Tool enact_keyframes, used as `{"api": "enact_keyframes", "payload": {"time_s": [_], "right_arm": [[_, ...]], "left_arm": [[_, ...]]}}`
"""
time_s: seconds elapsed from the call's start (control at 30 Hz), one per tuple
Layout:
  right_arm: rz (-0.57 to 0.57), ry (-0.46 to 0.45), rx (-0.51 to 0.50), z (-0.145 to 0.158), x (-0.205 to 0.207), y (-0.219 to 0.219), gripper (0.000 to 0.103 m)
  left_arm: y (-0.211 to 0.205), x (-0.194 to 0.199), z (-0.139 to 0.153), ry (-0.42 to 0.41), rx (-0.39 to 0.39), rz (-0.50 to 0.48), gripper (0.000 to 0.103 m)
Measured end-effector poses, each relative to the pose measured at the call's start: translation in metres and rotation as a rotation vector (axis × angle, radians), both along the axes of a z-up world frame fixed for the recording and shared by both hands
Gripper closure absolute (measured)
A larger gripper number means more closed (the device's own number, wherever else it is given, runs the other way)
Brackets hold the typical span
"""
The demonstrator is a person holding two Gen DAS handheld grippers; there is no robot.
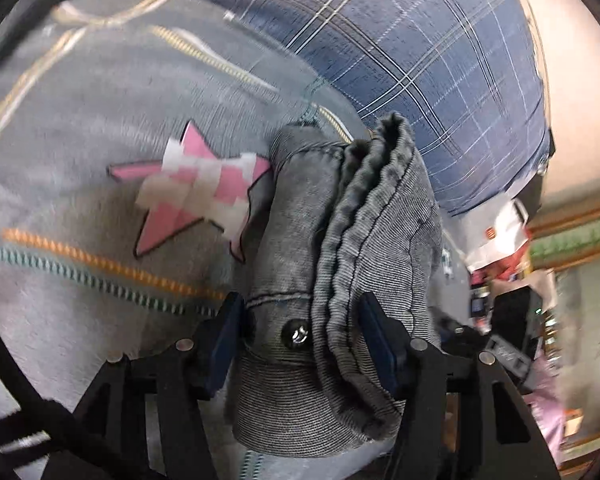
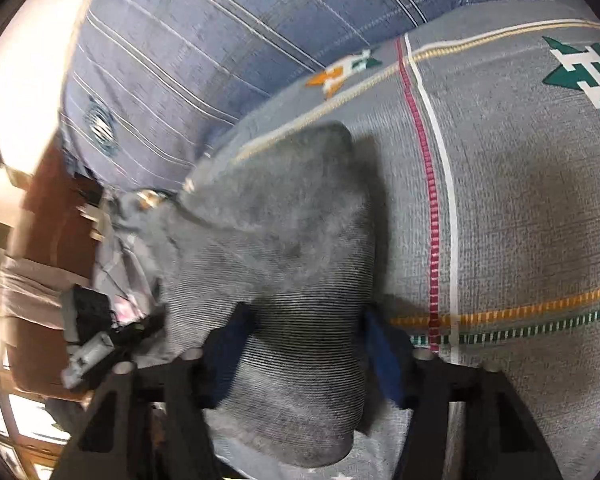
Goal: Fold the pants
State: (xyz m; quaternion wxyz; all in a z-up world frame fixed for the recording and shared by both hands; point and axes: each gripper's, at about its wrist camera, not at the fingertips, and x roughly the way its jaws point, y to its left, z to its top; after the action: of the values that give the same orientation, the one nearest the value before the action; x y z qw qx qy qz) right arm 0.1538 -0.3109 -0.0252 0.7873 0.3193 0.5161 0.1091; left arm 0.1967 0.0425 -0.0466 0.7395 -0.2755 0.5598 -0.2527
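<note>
The grey denim pants [image 1: 340, 264] are held off a grey bedspread. My left gripper [image 1: 300, 340] is shut on the bunched waistband, with the metal button [image 1: 296, 334] showing between the blue pads. My right gripper [image 2: 300, 352] is shut on another part of the same pants [image 2: 284, 240], whose cloth hangs forward and ends in a rounded edge above the bedspread. The rest of the pants is hidden behind the folds.
The grey bedspread [image 2: 520, 220] has coloured stitched stripes, a pink star patch [image 1: 188, 192] and a green star patch [image 2: 584, 76]. A blue plaid cushion [image 1: 420, 40] lies behind it. A cluttered area with a dark device [image 1: 512, 320] lies beyond the bed edge.
</note>
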Motion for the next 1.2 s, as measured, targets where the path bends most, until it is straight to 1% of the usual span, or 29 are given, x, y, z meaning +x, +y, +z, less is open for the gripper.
{"api": "enact_keyframes", "payload": {"time_s": [0.03,0.1,0.17,0.23,0.3,0.33,0.4,0.43,0.47,0.5,0.57,0.67,0.77,0.83,0.9,0.93,1.0,1.03,1.07,1.1,1.13,1.17,1.2], "right_arm": [[0.006,0.001,-0.022,0.000,0.000,0.003,0.052],[0.012,-0.010,-0.036,0.001,0.001,0.006,0.055],[0.018,0.004,-0.065,0.000,0.004,0.007,0.055],[-0.011,0.021,-0.039,-0.005,0.006,0.000,0.055],[-0.016,0.023,-0.014,-0.006,0.008,-0.002,0.057],[-0.004,0.015,-0.020,-0.005,0.010,0.001,0.059],[0.002,-0.002,-0.037,-0.001,0.011,0.007,0.075],[0.005,-0.022,-0.061,0.004,0.010,0.010,0.082],[0.003,-0.036,-0.074,0.010,0.008,0.013,0.086],[0.004,-0.062,-0.094,0.019,0.007,0.015,0.088],[0.002,-0.117,-0.129,0.035,0.001,0.019,0.090],[-0.008,-0.181,-0.148,0.060,-0.006,0.017,0.090],[-0.005,-0.249,-0.182,0.094,0.001,0.010,0.090],[0.002,-0.278,-0.187,0.109,0.011,-0.001,0.090],[0.001,-0.287,-0.186,0.114,0.027,-0.008,0.090],[-0.007,-0.289,-0.178,0.111,0.036,-0.012,0.090],[-0.021,-0.276,-0.173,0.097,0.051,-0.017,0.090],[-0.036,-0.250,-0.177,0.084,0.059,-0.019,0.090],[-0.050,-0.221,-0.182,0.070,0.065,-0.022,0.090],[-0.059,-0.191,-0.190,0.059,0.067,-0.025,0.090],[-0.065,-0.126,-0.220,0.040,0.077,-0.026,0.090],[-0.078,-0.070,-0.239,0.027,0.082,-0.027,0.090],[-0.088,-0.052,-0.215,0.021,0.083,-0.030,0.090]], "left_arm": [[0.000,0.000,-0.001,0.001,-0.002,0.004,0.043],[-0.005,0.002,-0.003,-0.006,0.005,0.004,0.041],[-0.005,0.005,-0.006,-0.002,-0.009,0.014,0.041],[-0.007,0.009,-0.005,-0.004,-0.012,0.011,0.045],[-0.009,0.009,0.000,-0.024,0.010,0.003,0.055],[-0.011,0.009,0.005,-0.037,0.018,0.000,0.058],[-0.014,0.004,0.014,-0.074,0.010,0.002,0.065],[-0.016,0.002,0.021,-0.096,0.011,0.002,0.066],[-0.018,0.001,0.025,-0.107,0.015,0.000,0.068],[-0.021,0.001,0.033,-0.124,0.024,-0.004,0.068],[-0.030,0.000,0.053,-0.169,0.030,-0.008,0.069],[-0.041,0.003,0.085,-0.244,0.025,-0.018,0.069],[-0.049,0.014,0.107,-0.308,0.048,-0.030,0.069],[-0.056,0.028,0.113,-0.327,0.045,-0.037,0.069],[-0.064,0.048,0.106,-0.332,0.060,-0.039,0.069],[-0.066,0.057,0.098,-0.327,0.066,-0.042,0.069],[-0.068,0.075,0.068,-0.268,0.036,-0.022,0.069],[-0.069,0.081,0.050,-0.223,0.013,0.004,0.069],[-0.073,0.086,0.031,-0.181,0.017,0.019,0.069],[-0.079,0.089,0.018,-0.161,0.059,0.021,0.067],[-0.084,0.090,0.009,-0.158,0.101,0.024,0.065],[-0.083,0.090,0.009,-0.164,0.092,0.025,0.065],[-0.083,0.091,0.013,-0.160,0.089,0.017,0.065]]}}
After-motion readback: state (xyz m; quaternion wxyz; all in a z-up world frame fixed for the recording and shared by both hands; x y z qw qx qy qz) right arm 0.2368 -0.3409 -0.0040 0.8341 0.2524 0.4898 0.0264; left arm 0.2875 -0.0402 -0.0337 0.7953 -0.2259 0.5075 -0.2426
